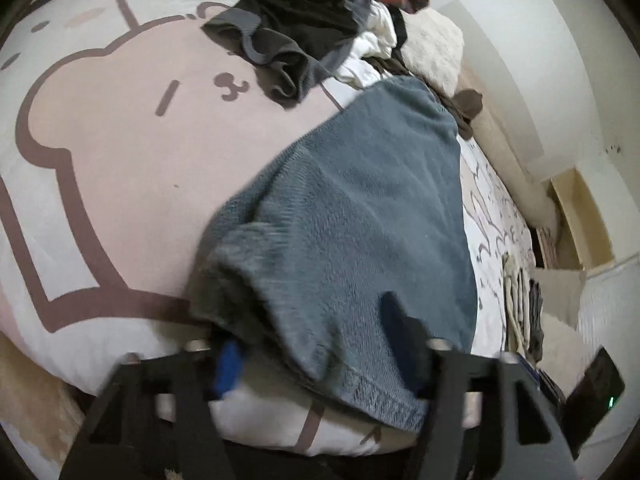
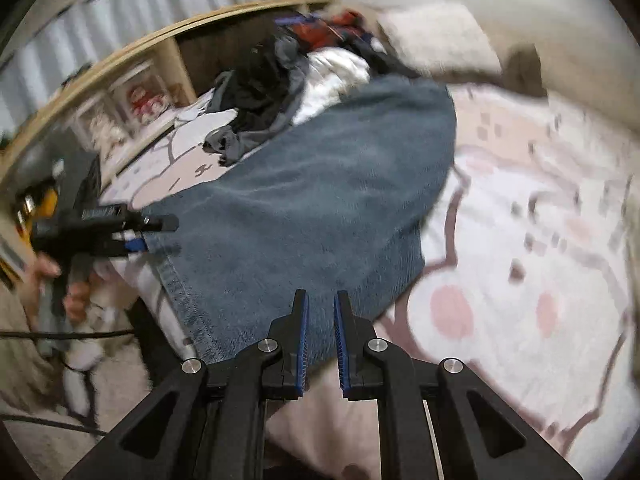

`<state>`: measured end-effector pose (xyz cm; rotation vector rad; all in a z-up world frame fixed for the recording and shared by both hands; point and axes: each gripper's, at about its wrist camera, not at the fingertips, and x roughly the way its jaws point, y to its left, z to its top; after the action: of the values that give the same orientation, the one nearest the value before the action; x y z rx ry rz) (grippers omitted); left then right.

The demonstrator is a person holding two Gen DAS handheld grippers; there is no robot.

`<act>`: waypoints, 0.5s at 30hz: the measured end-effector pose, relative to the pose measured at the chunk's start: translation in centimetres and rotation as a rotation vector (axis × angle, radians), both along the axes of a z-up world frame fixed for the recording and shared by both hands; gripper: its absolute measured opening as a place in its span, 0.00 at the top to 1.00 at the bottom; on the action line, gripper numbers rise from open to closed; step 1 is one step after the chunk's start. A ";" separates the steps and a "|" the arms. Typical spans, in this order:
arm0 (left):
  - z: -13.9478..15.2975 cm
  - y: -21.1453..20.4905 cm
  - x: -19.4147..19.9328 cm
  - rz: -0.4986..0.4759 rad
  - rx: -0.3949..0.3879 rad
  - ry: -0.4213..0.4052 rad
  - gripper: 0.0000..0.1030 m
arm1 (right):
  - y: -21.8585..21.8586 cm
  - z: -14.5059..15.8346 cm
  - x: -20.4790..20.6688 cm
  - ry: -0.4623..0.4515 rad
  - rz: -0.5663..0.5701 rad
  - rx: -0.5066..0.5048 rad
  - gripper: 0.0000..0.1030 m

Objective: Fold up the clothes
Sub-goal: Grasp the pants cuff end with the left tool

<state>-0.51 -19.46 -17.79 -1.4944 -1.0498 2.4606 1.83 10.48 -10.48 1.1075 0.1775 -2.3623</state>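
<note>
A bed cover (image 1: 120,168) with a pink cartoon print is lying under everything. The blue-grey towel (image 1: 360,200) is lying spread on it, one hemmed corner hanging over the cover's near edge. Beyond the towel a pile of clothes (image 1: 304,12) is waiting. The left gripper (image 2: 160,234) is clamping the towel's hemmed edge. The right gripper (image 2: 320,320), above the towel's near part, is holding its jaws nearly together, empty.
</note>
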 end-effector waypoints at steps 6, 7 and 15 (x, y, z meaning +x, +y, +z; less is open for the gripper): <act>1.9 -0.4 -0.3 -0.042 0.077 0.036 0.85 | -6.0 -0.2 1.8 0.132 0.169 0.140 0.28; 2.3 -0.1 -0.5 -0.056 0.073 0.042 0.85 | -6.9 -0.2 2.1 0.159 0.192 0.143 0.19; 4.1 1.4 -2.5 -0.134 0.096 0.067 0.85 | -12.9 -0.6 3.0 0.201 0.341 0.104 0.18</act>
<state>-3.06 -18.09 -13.65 -1.3962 -1.0062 2.3183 4.86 -2.42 -11.10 0.8085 0.5234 -2.1691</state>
